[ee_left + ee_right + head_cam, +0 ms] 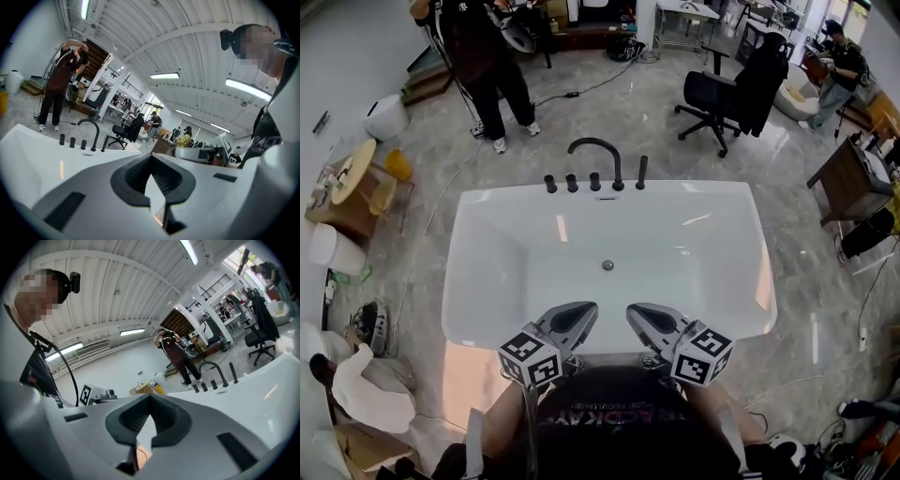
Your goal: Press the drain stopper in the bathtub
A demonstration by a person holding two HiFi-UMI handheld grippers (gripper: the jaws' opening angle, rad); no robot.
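Left gripper (577, 319) and right gripper (649, 321) hang closed and empty over the bathtub's (703, 191) near rim, seemingly staged for a reach. The drain stopper (607, 265) sits mid-floor, well apart from both.

The left tongs (584, 311) and right tongs (639, 312) are smooth grey shells with black ribbed pads (136, 173) inset at the tips; each carries a white cube (530, 360) (black square markers on its faces). The person wears a black printed shirt (619, 427)
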